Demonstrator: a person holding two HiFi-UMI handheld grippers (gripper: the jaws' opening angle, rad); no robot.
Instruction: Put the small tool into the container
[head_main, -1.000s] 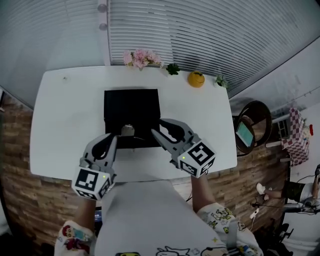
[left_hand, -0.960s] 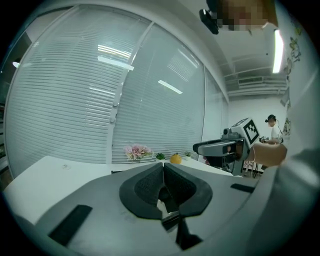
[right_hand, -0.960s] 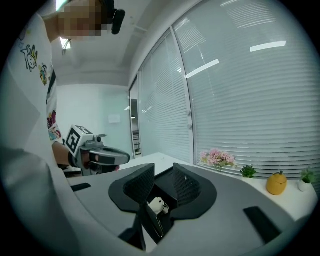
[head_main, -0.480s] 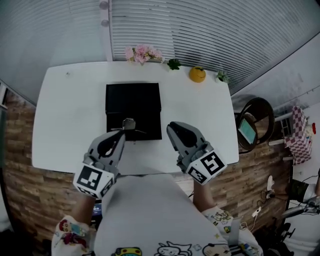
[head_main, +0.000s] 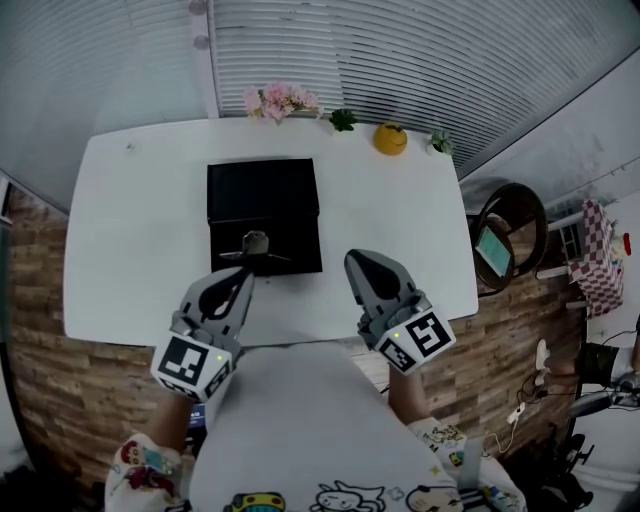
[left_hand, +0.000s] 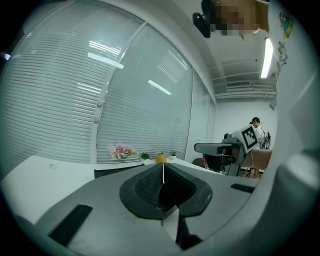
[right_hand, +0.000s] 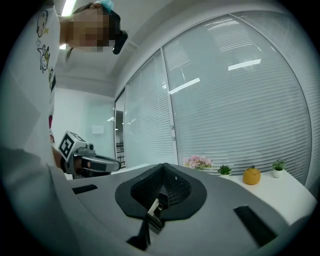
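Observation:
A black container (head_main: 262, 200) sits mid-table on the white table (head_main: 130, 230). The small tool (head_main: 255, 243), silvery with thin arms, lies at the container's near edge. My left gripper (head_main: 243, 277) hovers just in front of the tool with its jaws together. In the left gripper view the left gripper (left_hand: 163, 172) shows a closed seam with nothing in it. My right gripper (head_main: 361, 260) is over bare table to the right of the container, shut and empty. The right gripper view shows the right gripper (right_hand: 162, 169) with pads meeting.
Along the far edge stand pink flowers (head_main: 277, 100), a small plant (head_main: 343, 120), an orange fruit (head_main: 390, 138) and another plant (head_main: 437, 143). A round chair (head_main: 505, 240) stands beyond the table's right end. The near table edge lies under both grippers.
The right gripper's jaws closed from wide open and it drew back toward the person and rightward. The left gripper pulled back slightly. The tool stays at the container's near edge.

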